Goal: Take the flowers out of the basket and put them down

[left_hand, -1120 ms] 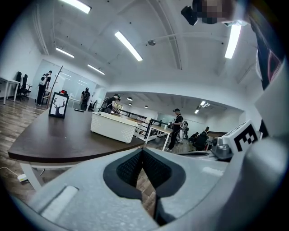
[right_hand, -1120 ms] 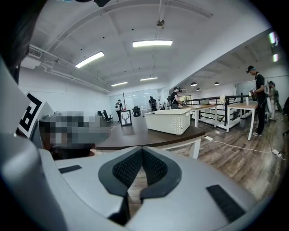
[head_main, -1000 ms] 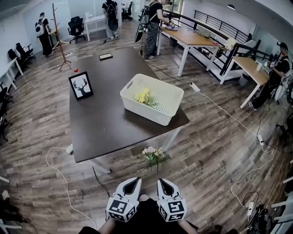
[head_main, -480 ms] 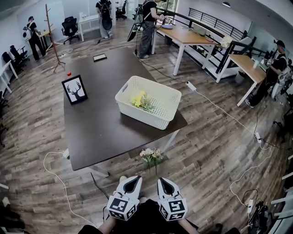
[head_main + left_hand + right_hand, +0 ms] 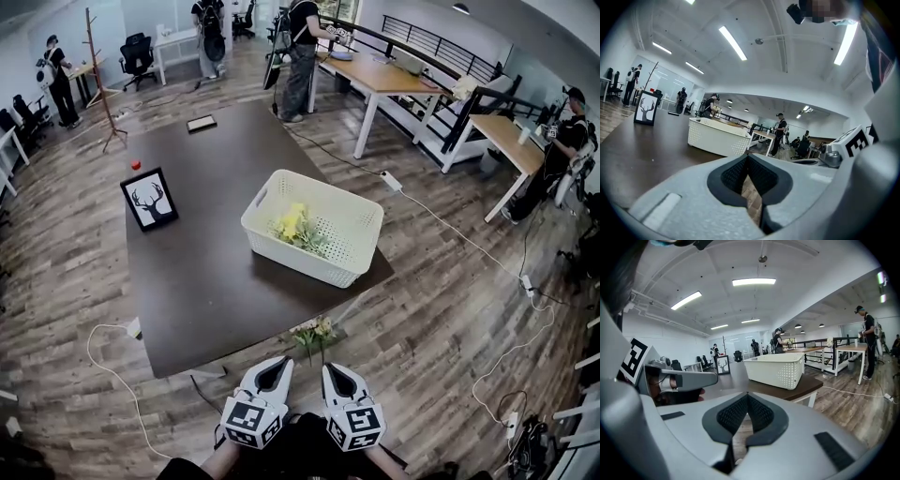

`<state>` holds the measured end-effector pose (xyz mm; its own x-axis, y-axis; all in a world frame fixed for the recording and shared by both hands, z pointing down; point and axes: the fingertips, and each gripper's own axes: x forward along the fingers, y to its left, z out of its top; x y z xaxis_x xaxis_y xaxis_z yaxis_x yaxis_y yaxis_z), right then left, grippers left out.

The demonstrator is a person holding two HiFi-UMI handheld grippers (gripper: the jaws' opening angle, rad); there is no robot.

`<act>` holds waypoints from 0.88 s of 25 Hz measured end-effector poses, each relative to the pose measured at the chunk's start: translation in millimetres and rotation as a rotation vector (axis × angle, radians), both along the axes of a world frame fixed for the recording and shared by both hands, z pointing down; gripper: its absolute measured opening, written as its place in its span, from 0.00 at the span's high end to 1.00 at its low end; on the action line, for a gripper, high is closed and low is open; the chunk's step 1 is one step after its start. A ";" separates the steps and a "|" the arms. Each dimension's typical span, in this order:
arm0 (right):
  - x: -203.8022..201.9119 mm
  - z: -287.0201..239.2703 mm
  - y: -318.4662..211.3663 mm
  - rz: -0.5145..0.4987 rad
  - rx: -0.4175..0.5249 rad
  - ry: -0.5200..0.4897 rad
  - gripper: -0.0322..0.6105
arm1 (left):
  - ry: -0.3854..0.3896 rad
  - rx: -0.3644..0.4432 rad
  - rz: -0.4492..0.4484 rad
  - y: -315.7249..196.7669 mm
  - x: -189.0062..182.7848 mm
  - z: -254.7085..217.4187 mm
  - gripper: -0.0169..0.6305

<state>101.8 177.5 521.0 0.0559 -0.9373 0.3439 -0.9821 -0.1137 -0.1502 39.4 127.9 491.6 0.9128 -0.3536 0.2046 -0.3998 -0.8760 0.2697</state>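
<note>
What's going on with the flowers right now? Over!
Left gripper, right gripper shut, empty, short of the table. Yellow flowers inside white basket. Second bunch on floor ahead of grippers.

table [image 5: 216, 281]: dark brown top, smooth and matt with a faint sheen; white legs, seemingly painted metal.
basket [image 5: 309, 267], on the table: white plastic, matt, walls pierced with rows of small holes.
flowers [image 5: 295, 225], in that basket on the table: soft-looking yellow petals; material cannot be told.
floor [image 5: 450, 309], around the table: wood-grain planks, lightly glossy.
picture frame [image 5: 150, 199], on the table: black, smooth.
left gripper [image 5: 748, 158], right gripper [image 5: 747, 395]: smooth matt grey plastic shells; pads [image 5: 733, 416] black, finely ribbed, rubbery.
</note>
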 end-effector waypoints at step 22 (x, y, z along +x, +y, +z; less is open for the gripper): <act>-6.0 3.8 -113.5 0.128 -0.001 -0.018 0.94 | 0.010 -0.006 0.127 -125.0 1.0 -0.9 0.96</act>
<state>95.8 64.0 524.8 0.1694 -0.9226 0.3466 -0.9566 -0.2385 -0.1672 40.3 2.9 490.7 0.9521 -0.2338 0.1969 -0.2830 -0.9178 0.2787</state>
